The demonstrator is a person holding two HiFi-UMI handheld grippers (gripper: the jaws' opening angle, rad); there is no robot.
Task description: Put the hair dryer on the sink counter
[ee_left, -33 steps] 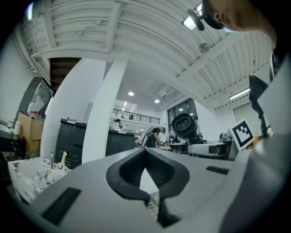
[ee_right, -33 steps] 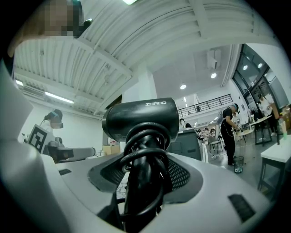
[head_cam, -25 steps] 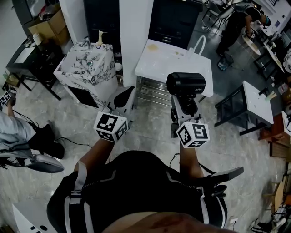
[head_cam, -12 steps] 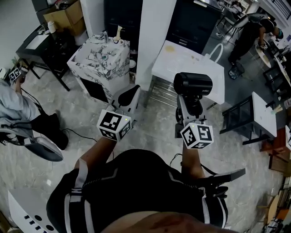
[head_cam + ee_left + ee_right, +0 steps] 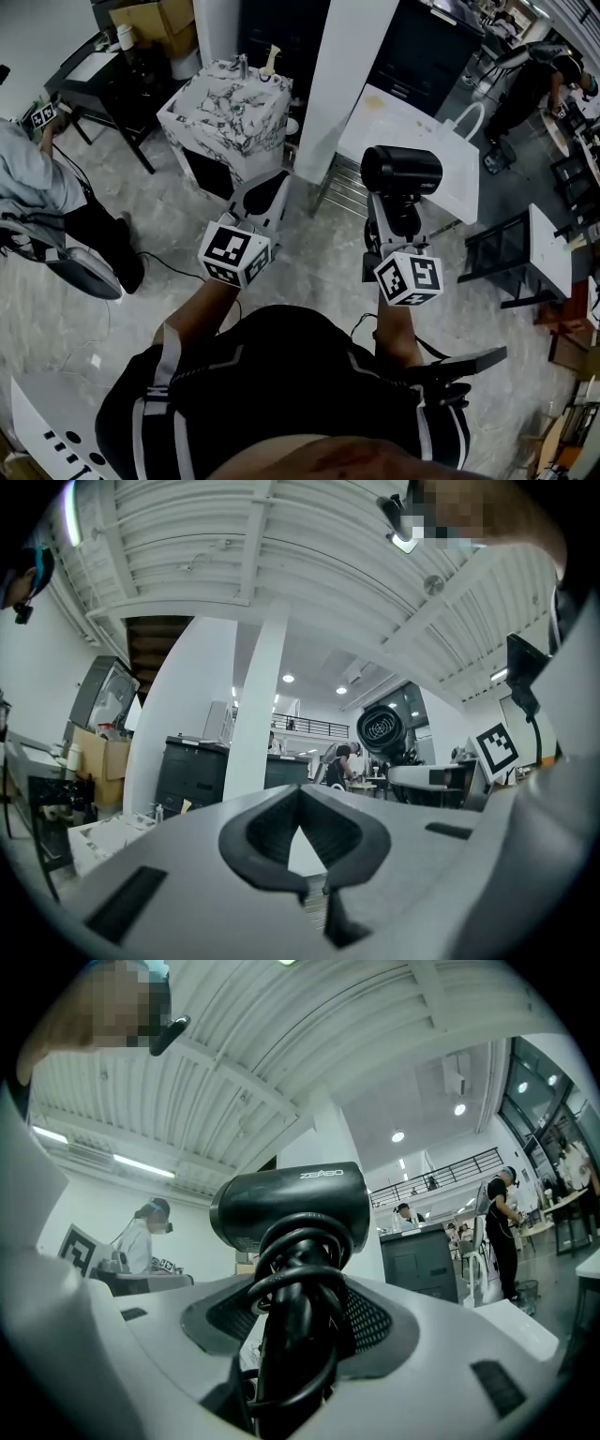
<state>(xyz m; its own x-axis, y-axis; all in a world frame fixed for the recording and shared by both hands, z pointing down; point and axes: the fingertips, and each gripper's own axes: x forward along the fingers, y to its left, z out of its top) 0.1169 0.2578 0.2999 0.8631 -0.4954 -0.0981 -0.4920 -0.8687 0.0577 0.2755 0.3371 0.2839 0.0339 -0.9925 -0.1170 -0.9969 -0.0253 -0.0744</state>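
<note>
Right gripper point(image 5: 397, 221) is clamped on the handle of the black hair dryer point(image 5: 401, 172), cord coiled round it, held up in the air above the floor. Left gripper point(image 5: 259, 201) hangs beside it, jaws together on nothing. The marbled sink worktop point(image 5: 201, 116) stands ahead on the left, well apart.

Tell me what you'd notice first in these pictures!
The black hair dryer, its cord wound round the handle, stands upright in the jaws of the right gripper. Beyond the empty left gripper, up at the left, stands a white marble-patterned sink counter.
</note>
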